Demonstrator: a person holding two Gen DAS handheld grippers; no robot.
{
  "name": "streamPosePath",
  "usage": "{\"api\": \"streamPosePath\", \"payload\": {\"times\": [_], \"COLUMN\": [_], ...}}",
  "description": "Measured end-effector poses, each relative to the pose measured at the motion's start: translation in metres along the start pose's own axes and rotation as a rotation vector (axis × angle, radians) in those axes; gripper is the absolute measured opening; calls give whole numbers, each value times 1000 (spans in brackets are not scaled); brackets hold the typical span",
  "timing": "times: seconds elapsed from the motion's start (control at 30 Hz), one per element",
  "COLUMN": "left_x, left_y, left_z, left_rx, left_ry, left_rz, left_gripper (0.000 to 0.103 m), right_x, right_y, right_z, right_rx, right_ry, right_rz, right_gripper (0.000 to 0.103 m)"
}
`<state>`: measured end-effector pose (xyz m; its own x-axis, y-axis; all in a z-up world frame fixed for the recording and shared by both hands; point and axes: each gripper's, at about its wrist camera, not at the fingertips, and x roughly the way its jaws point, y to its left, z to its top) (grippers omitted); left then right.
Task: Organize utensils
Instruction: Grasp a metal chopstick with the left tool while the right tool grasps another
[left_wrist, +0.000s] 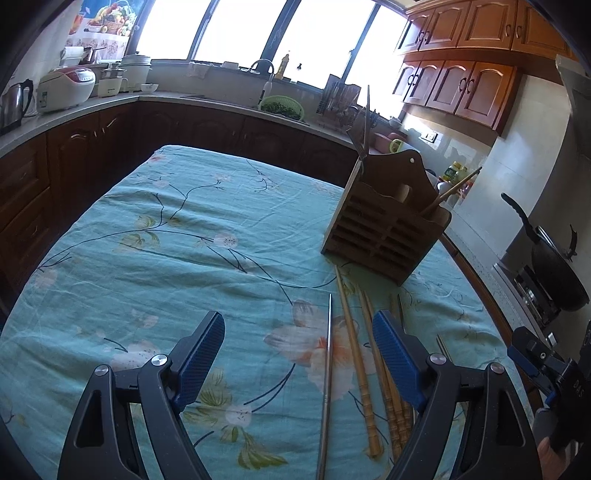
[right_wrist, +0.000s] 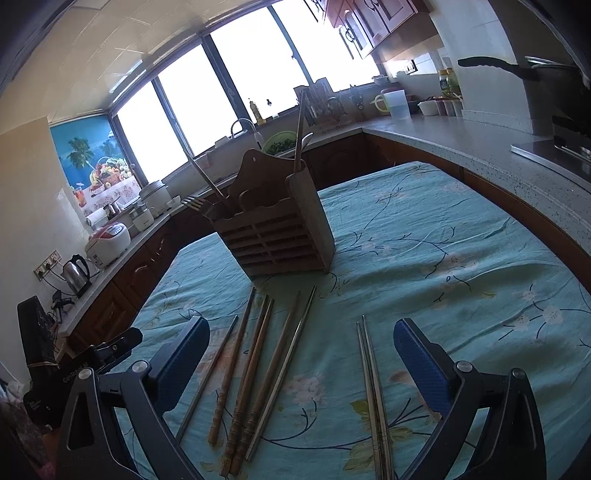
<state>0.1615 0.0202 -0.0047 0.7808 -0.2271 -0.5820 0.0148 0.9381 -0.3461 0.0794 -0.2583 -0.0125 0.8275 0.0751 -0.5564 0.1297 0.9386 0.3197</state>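
**Chopsticks all over the cloth, both tongs empty**

Biggest thing first: the table (right_wrist: 461, 236) under a teal flowered cloth, kitchen counters wrapping round the far side. Far of centre on it stands the wooden holder (right_wrist: 275, 230), slatted front, already carrying a fork, a spoon and a couple of sticks poking out the top.

Near of the holder, the loose chopsticks lie flat on the cloth, long axes running near-to-far with their tips aimed roughly at the holder. In the right wrist view there's a wooden bunch (right_wrist: 247, 376) mixed with steel ones on the left, and a steel pair (right_wrist: 373, 391) off by itself to the right.

Left tongs (left_wrist: 299, 360): jaws wide apart, nothing in them. A single steel stick (left_wrist: 327, 387) lies between the jaws, with wooden ones just right of it; the pads touch none of them.

Right tongs (right_wrist: 301, 360): also wide apart and empty. The steel pair sits inside its gap, closer to the right pad, with most of the wooden bunch in there too.

My guess is each hand goes for what's under it. Since the sticks run along the pointing direction, closing across them should work.

Writing: the left tongs' body, seen at the left edge of the right view, carries small white lettering I can't read reliably. The other tongs shows "DAS" on the side.
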Motion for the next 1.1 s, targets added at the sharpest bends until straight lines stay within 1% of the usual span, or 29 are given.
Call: {"api": "streamPosePath", "payload": {"times": [0.1, 0.23, 0.33, 0.4, 0.47, 0.5, 0.53, 0.63, 0.67, 0.8, 0.87, 0.9, 0.93, 1.1], "left_x": [4, 13, 21, 28, 37, 43, 49, 66, 72, 95, 106, 110, 115, 136], "left_y": [-2, -5, -7, -11, -14, -16, -19, -24, -26, -31, -34, -35, -35, -38], "left_z": [-2, -2, -2, -1, 1, 2, 4, 10, 12, 20, 23, 25, 27, 29], "left_rx": [14, 31, 50, 63, 79, 90, 101, 132, 141, 171, 176, 177, 176, 201], "left_ry": [17, 43, 66, 85, 110, 127, 143, 188, 201, 254, 276, 284, 288, 322], "left_rz": [3, 10, 15, 18, 18, 20, 25, 28, 28, 24, 18, 12, 4, -7], "left_gripper": [81, 81, 79, 77, 73, 69, 64, 56, 54, 48, 43, 38, 36, 32], "right_x": [4, 11, 19, 27, 34, 39, 43, 58, 64, 87, 99, 106, 112, 140], "right_y": [0, -1, -2, -3, -3, -2, -2, -1, 0, 2, 3, 4, 4, 7], "right_z": [-2, -5, -6, -6, -6, -5, -4, 2, 4, 10, 13, 13, 14, 15], "right_rx": [2, 7, 11, 14, 11, 9, 8, 5, 4, -9, -18, -23, -28, -64], "right_ry": [15, 34, 57, 76, 94, 101, 108, 139, 149, 195, 217, 228, 238, 290], "right_rz": [6, 0, -16, -25, -32, -35, -37, -49, -54, -66, -72, -78, -83, -118], "right_gripper": [98, 93, 82, 76, 65, 63, 58, 49, 46, 38, 31, 30, 29, 21]}}
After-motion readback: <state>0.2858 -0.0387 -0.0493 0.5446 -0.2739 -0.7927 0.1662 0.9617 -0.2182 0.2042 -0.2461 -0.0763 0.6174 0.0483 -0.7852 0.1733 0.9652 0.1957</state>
